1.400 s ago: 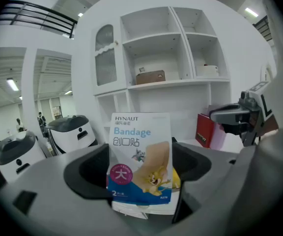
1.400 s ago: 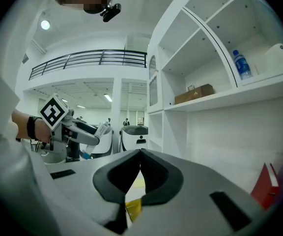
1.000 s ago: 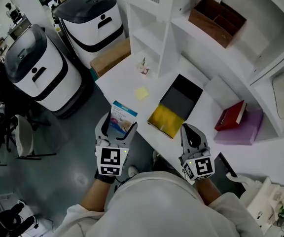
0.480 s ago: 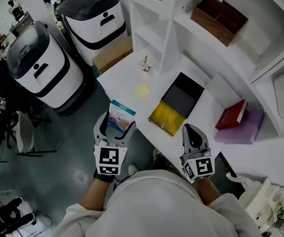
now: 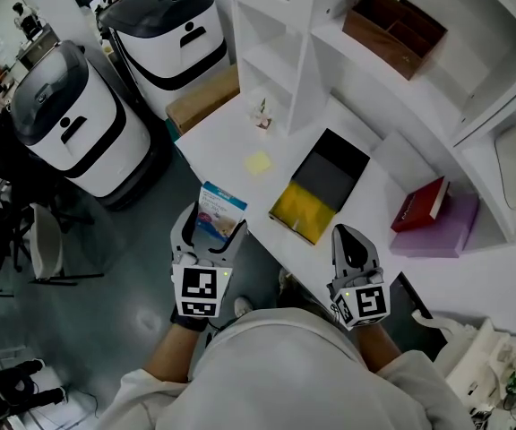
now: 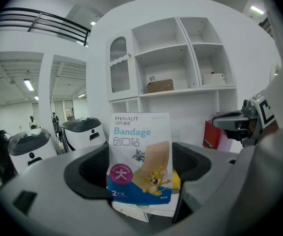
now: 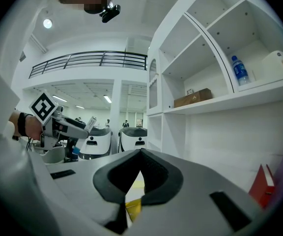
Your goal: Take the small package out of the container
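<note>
**A:** What colours are on the small package (image 6: 141, 156)?

**B:** White on top with blue lettering, a blue band below, 1 magenta circle, and a tan and orange cartoon mouse.

**A:** And the container (image 5: 330, 173), at 2 o'clock from it in the head view?

**B:** Black, with yellow at its near end. At its 10 o'clock there's a pale yellow note (image 5: 258, 164). At 3, a red book (image 5: 419, 208) and a purple box (image 5: 442, 236).

**A:** The grippers?

**B:** The left gripper (image 5: 211, 227) and right gripper (image 5: 348, 233) are grey, with black-and-white square markers. The 2 bins (image 5: 70, 133) at 11 o'clock are white with black lids.
</note>
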